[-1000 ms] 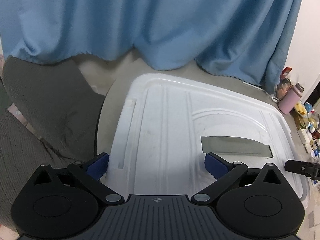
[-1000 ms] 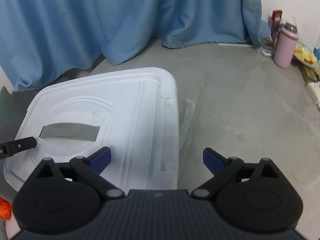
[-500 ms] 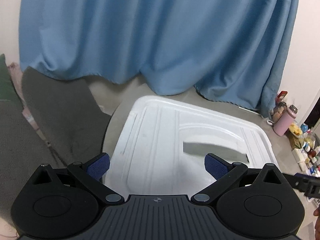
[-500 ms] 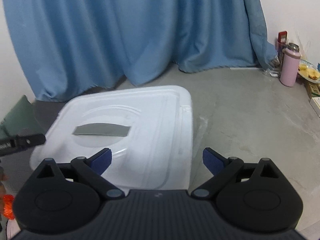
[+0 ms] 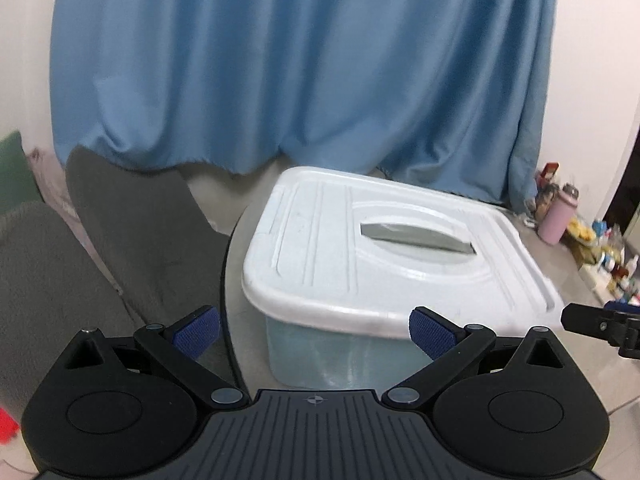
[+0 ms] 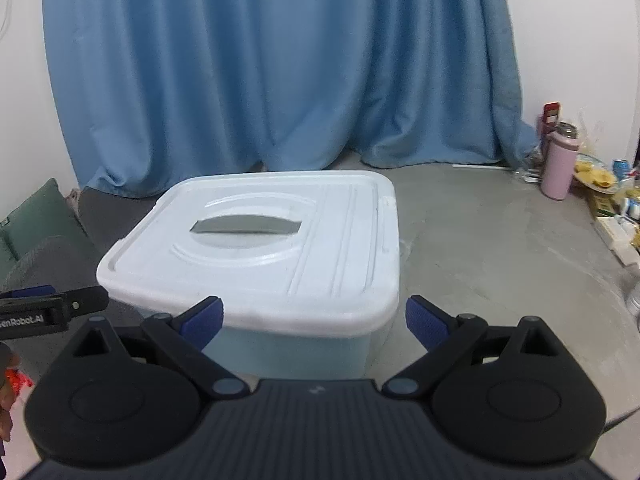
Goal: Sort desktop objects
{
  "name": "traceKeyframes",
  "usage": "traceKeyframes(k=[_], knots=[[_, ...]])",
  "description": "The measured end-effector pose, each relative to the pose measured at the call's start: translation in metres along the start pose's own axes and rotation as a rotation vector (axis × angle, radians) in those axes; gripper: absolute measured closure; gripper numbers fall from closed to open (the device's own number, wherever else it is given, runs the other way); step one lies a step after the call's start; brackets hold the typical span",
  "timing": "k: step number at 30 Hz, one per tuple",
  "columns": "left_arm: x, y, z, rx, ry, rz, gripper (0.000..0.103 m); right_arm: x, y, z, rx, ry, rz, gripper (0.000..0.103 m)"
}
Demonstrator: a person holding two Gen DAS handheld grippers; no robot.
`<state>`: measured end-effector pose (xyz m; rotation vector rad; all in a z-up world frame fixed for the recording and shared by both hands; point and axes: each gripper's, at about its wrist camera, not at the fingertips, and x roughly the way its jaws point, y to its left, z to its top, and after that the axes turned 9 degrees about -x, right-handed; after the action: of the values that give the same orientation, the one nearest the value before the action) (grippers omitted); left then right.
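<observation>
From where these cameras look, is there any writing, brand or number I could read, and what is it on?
"enRobot.AI": white letters on the black bar of the left tool, at the left edge of the right wrist view; its start is cut off by the frame.
Packages and bottles by the pink flask: print too small and blurred to read.
White storage box lid: no lettering visible.

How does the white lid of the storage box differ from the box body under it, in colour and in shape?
The lid is opaque white; the box body under it is pale blue and partly see-through. The lid is wider, so its rim overhangs the box body on the near side. The lid has grooves and a grey slot; the box body looks smooth. Both have rounded corners.
</observation>
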<state>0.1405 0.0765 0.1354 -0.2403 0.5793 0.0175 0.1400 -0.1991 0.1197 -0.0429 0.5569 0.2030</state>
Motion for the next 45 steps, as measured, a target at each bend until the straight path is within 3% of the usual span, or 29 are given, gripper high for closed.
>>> traceKeyframes(k=[10,20,33,45], knots=[[-0.016,-0.003,-0.073,0.11,-0.01,0.03,0.001,-0.011,0.044,-0.071,-0.019,-0.046,-0.074,0.005],[-0.013,0.027,-0.128,0.059,-0.003,0.078,0.001,-0.009,0.065,-0.121,-0.035,-0.061,-0.093,0.005],[-0.003,0.021,-0.161,0.098,-0.022,0.08,0.001,-0.004,0.066,-0.153,-0.018,-0.066,-0.1,0.005],[0.003,0.015,-0.166,0.116,-0.009,0.076,0.001,0.0,0.065,-0.16,-0.003,-0.052,-0.094,0.005]])
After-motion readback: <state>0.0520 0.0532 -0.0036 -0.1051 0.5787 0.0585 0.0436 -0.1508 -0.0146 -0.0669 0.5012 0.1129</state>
